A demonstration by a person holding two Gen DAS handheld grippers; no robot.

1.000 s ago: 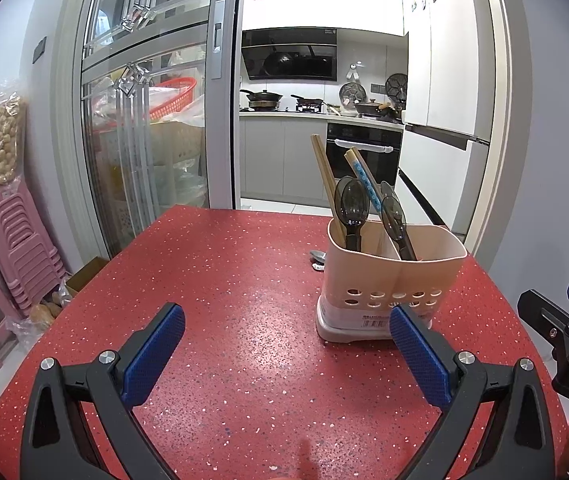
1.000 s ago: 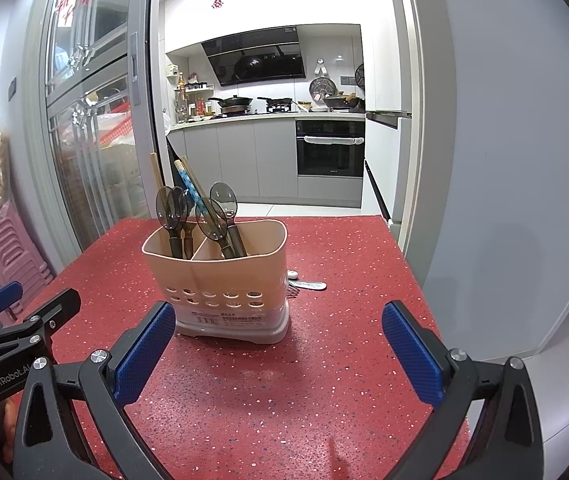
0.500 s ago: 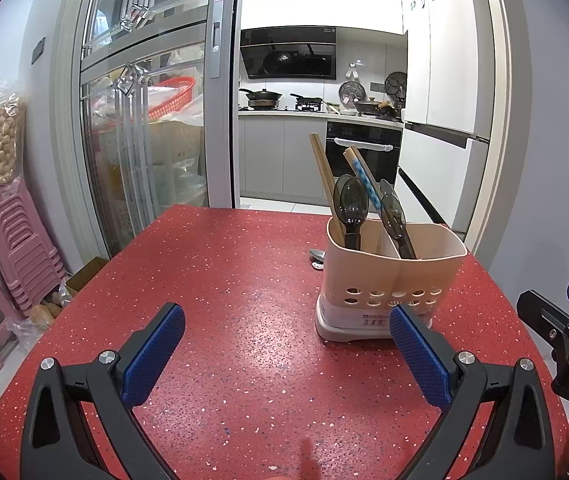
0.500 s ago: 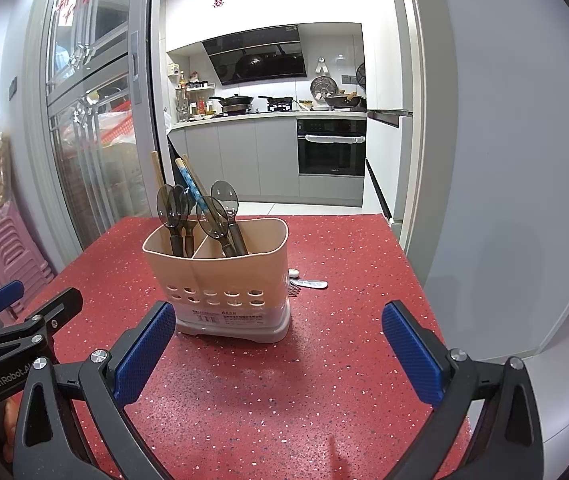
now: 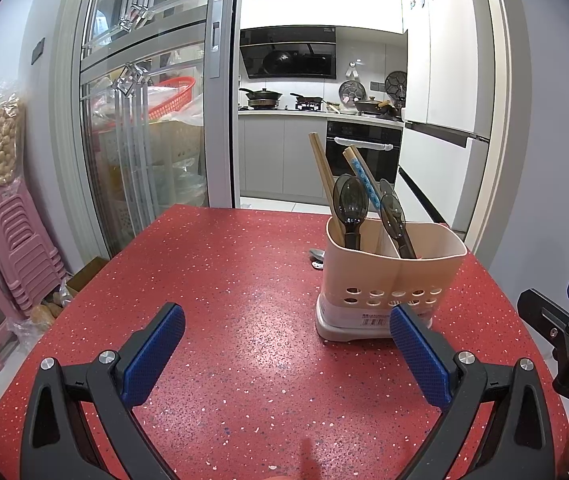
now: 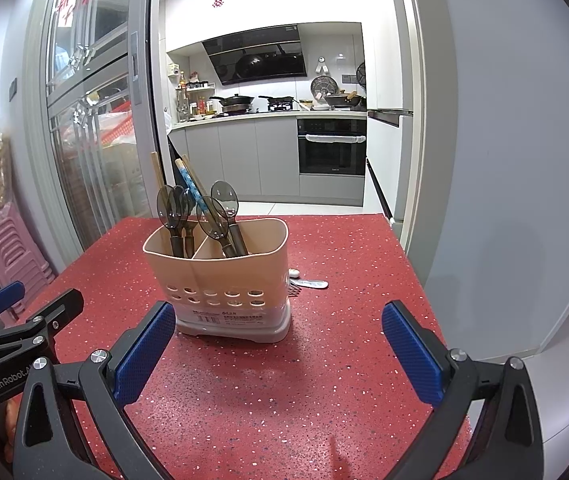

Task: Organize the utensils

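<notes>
On the red speckled table [image 5: 224,300], a beige utensil holder [image 6: 220,280] stands upright, toward the right half of the surface as the left wrist camera sees it. It is split by a partition into two compartments. The left compartment holds dark translucent spoons [image 6: 172,208] standing bowl-up, together with wooden chopsticks [image 5: 322,172] that lean toward the kitchen. The right compartment holds two further smoky spoons [image 6: 220,208], tilted. A blue-patterned stick [image 5: 364,178] rises between the two groups; which compartment it sits in cannot be determined.

Behind the holder, lying flat on the table, is a metal utensil [image 6: 310,283]; its type is not clear, as the holder hides most of it.

The left gripper [image 5: 288,356] has its fingers spread wide and grips nothing; it hangs over bare tabletop, with its right pad in front of the holder's base. The right gripper [image 6: 280,344] is likewise spread wide and empty, positioned near the holder, its left pad in line with the holder's lower left corner. Neither gripper touches the holder.
</notes>
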